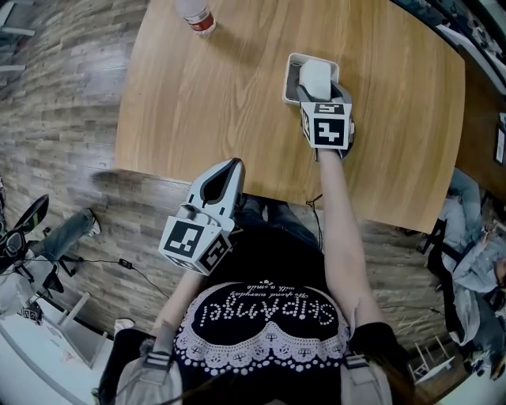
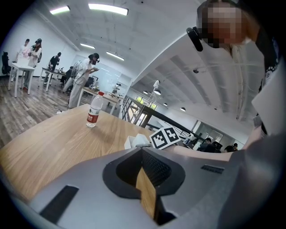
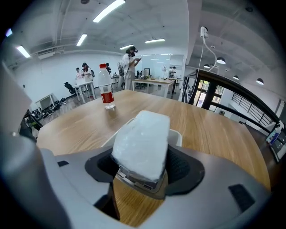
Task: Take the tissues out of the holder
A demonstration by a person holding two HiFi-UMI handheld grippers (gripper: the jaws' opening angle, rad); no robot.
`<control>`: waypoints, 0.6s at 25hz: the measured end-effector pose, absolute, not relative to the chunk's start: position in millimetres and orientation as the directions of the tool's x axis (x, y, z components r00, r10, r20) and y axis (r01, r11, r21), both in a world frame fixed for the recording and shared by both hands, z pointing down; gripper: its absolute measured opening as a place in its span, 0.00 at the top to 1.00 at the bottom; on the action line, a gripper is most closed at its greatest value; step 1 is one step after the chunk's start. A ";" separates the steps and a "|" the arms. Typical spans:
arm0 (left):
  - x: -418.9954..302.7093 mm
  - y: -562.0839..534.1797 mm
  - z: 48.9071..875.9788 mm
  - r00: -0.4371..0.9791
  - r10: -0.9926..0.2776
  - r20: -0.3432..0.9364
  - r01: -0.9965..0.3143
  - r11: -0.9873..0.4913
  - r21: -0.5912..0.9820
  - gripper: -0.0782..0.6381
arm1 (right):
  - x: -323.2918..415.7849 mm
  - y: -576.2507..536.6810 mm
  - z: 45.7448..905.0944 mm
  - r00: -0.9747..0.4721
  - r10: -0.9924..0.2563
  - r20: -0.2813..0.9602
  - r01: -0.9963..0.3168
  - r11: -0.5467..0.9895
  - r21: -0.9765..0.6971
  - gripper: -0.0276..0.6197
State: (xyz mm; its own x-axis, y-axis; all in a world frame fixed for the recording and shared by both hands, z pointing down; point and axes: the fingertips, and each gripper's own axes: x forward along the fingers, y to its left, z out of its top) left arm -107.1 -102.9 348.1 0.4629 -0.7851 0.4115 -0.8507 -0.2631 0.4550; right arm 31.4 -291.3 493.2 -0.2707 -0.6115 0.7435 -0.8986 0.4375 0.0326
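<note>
Table [image 1: 198, 103]: right hand-held gripper [image 3: 141, 173] grasps tissues [image 3: 143, 141]; left hand-held gripper [image 2: 143, 155] clenched; bystanders [image 2: 82, 82] only gripper views.

Bright, even indoor light fills all three views. In the gripper views it falls from long white ceiling light strips [image 2: 107, 7], which burn out to pure white. The light-brown wooden table [image 1: 221, 95] carries a mild sheen without hard glare and casts a soft, dark shadow along its near edge onto the grey plank floor [image 1: 63, 119]. The white plastic-wrapped pack of tissues [image 3: 143, 138] is the brightest surface, nearly washed out, with little detail. Both gripper views are round fisheye pictures with black corners and strongly bowed lines. The head view also bends the table's edges. Distant figures look small and soft.
</note>
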 end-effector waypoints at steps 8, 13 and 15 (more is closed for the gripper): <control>-100.3 -99.3 343.6 0.458 -0.795 0.399 -0.854 -0.268 0.446 0.88 | 38.5 -287.0 467.7 -0.310 -0.664 0.681 -0.903 0.429 0.007 0.50; -97.7 -94.1 336.7 0.458 -0.804 0.379 -0.854 -0.279 0.440 0.88 | 49.2 -276.9 442.3 -0.319 -0.706 0.632 -0.915 0.404 -0.010 0.50; -95.2 -91.2 334.4 0.461 -0.805 0.374 -0.853 -0.285 0.437 0.88 | 53.0 -271.5 434.2 -0.324 -0.716 0.618 -0.917 0.398 -0.018 0.50</control>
State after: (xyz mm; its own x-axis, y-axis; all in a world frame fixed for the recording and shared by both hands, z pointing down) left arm -95.2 -91.2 334.4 0.4610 -0.8048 0.3740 -0.8529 -0.2854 0.4370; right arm 53.0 -271.5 434.2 -0.3236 -0.7163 0.6182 -0.9170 0.3985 -0.0183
